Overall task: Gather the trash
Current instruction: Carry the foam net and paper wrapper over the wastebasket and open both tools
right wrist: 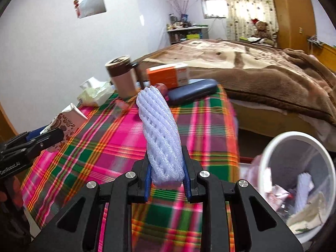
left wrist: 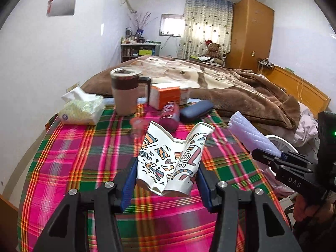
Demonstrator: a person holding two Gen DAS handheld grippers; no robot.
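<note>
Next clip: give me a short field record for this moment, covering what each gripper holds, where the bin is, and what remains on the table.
left gripper: shut on crushed paper cup, held above the plaid tablecloth
right gripper: shut on white foam net
trash bin: white, lower right of the right wrist view, beside the table, already holding scraps
left on table: mug, orange box, tissue pack, dark case, red can

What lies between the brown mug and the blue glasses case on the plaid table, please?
In the left wrist view, an orange box and a toppled red can lie between the mug and the case.
</note>
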